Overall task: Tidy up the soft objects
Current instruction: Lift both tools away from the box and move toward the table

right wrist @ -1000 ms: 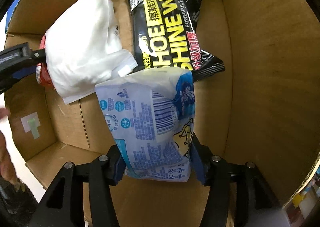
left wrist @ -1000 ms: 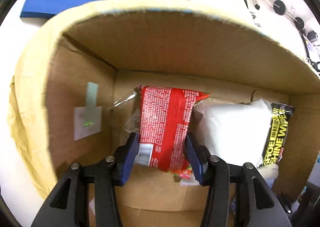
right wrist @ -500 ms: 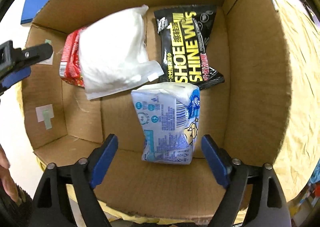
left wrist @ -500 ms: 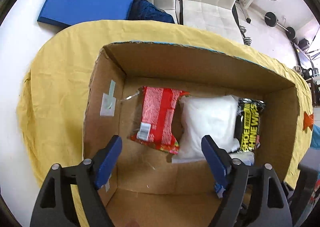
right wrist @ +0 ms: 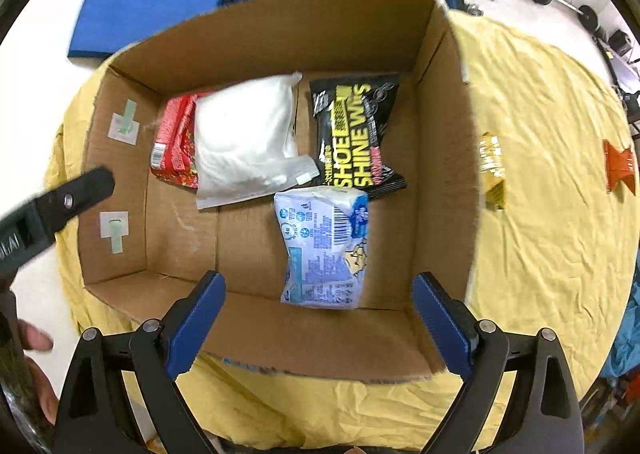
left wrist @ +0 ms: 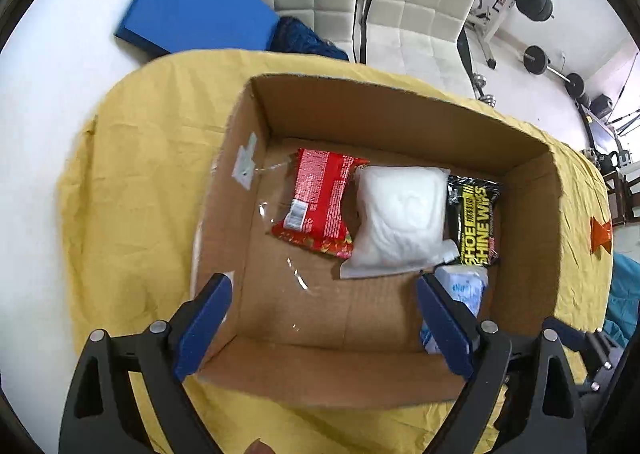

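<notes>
My left claw (left wrist: 322,318) and my right claw (right wrist: 318,318) both hang above the cardboard box (right wrist: 280,33), jaws spread wide and holding nothing; each has just been opening, with no packet between its pads. I use the box as my landmark.

Nearest to me inside the box, towards its right wall, the pale blue printed packet (right wrist: 324,250) lies on the floor, its near end close to the front wall. Behind it and touching its far end lies the black shoe shine wipes pack (right wrist: 356,133), reaching to the back right corner. Left of the wipes, in the middle of the box, the white pouch (right wrist: 244,137) rests with its edge over the red snack packet (left wrist: 320,201), which lies towards the left wall. Two taped paper patches (right wrist: 120,125) sit on the inside of that left wall.

The box stands on a worktop under a yellow cloth (right wrist: 552,213). Outside its right wall a small yellow packet (right wrist: 492,169) lies just beside it, an orange piece (right wrist: 618,165) further out. Beyond the back wall are a blue mat (left wrist: 192,1) and white padded chairs (left wrist: 420,1).
</notes>
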